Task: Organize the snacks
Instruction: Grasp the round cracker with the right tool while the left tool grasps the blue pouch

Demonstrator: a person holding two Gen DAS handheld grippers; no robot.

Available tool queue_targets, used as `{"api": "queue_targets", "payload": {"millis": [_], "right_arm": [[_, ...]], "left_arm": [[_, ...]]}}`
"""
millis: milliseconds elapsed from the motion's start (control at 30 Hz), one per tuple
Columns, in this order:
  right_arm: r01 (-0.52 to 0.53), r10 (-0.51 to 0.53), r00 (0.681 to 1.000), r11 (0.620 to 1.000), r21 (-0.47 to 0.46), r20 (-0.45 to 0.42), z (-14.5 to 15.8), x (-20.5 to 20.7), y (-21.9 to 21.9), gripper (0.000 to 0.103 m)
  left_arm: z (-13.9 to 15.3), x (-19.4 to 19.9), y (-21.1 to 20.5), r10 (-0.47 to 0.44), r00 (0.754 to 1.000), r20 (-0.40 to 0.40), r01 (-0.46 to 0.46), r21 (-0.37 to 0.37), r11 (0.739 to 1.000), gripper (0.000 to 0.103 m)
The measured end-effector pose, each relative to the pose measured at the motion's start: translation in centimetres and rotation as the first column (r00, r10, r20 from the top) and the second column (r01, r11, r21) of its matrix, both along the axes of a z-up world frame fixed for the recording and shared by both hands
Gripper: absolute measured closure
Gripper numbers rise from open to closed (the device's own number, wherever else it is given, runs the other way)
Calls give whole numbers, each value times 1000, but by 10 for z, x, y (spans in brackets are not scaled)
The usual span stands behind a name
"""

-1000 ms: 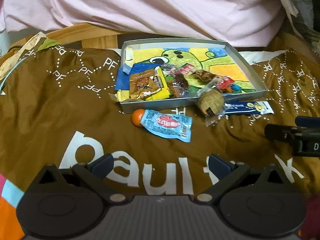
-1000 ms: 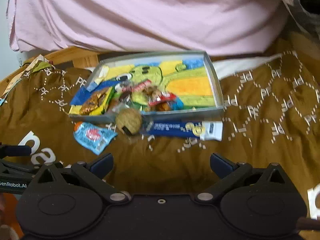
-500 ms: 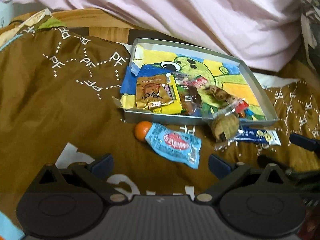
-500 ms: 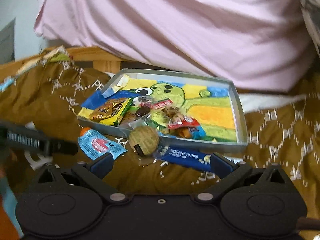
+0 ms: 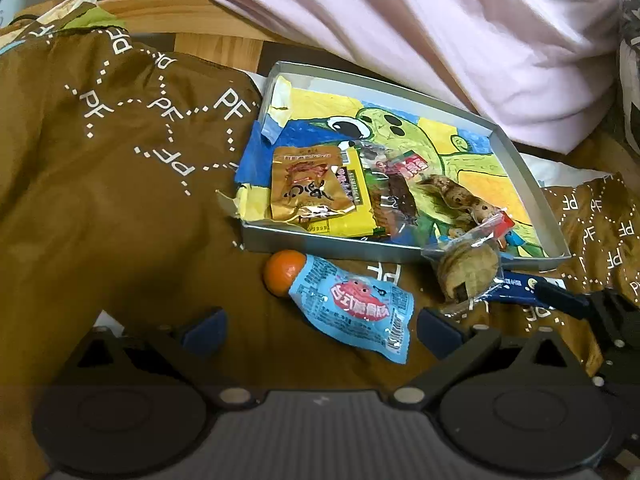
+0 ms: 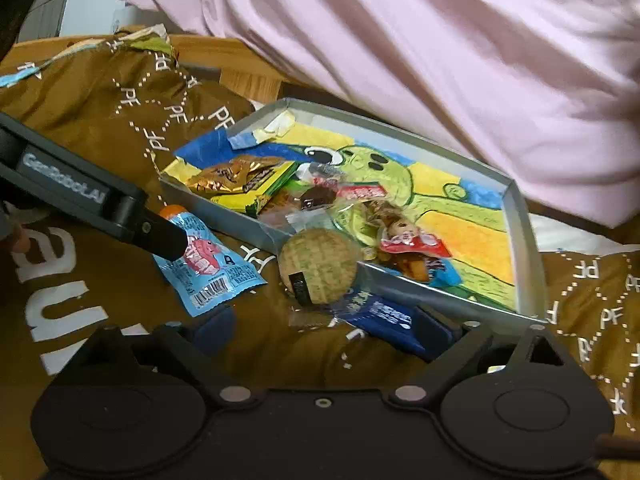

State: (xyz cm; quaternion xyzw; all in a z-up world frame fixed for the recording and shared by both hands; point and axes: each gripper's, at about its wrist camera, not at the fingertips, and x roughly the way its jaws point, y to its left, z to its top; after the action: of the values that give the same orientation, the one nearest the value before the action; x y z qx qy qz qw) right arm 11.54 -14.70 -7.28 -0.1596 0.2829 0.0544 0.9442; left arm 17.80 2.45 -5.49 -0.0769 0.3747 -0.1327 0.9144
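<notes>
1. Brown printed cloth [image 5: 120,184]: the soft, creased ground on which everything is laid.

2. Grey tray [image 5: 320,242], lined with a painted green figure: it is set at mid-cloth, and several snacks are already lodged at its near-left end. It is judged stiff and light.

3. Blue snack packet [image 5: 352,308]: found outside the tray, flat on the cloth just before the near wall. It is judged light, limp and slippery; a hold at the crimped end or a side edge is advised, since a pinch at the middle may only slide over the film.

4. Dark blue bar wrapper [image 6: 376,314]: laid outside the near wall, partly tucked under the round biscuit. It is judged thin and flexible, best taken across its narrow width.

5. Round biscuit [image 6: 318,266], in clear film: propped against the near wall. It is judged brittle; a light grip on the loose film is preferred.

6. Orange ball [image 5: 284,272]: touching the packet's far end; apt to roll.

7. Left gripper [image 5: 320,328]: fingers are spread wide, nothing is held, and the blue packet lies just ahead between them.

8. Right gripper [image 6: 332,330]: likewise spread and empty, poised low over the bar wrapper; contact cannot be told.
</notes>
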Motion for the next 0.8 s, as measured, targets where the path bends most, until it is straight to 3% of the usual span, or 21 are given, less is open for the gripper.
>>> {"api": "queue_targets", "payload": {"millis": [267, 400, 633, 800], "right_arm": [[21, -21, 1000, 1000, 21, -16, -14, 28, 0, 21], [53, -53, 999, 998, 46, -5, -13, 35, -4, 36], [53, -52, 998, 996, 71, -20, -3, 31, -11, 39], [39, -36, 999, 997, 61, -37, 21, 14, -15, 39]], "left_arm": [[-4, 8, 4, 6, 1000, -13, -6, -30, 1000, 0], [-6, 9, 4, 5, 1000, -15, -6, -32, 999, 0], [-6, 7, 3, -11, 1000, -12, 10, -18, 1000, 0], [-7, 9, 2, -16, 1000, -26, 15, -40, 999, 0]]}}
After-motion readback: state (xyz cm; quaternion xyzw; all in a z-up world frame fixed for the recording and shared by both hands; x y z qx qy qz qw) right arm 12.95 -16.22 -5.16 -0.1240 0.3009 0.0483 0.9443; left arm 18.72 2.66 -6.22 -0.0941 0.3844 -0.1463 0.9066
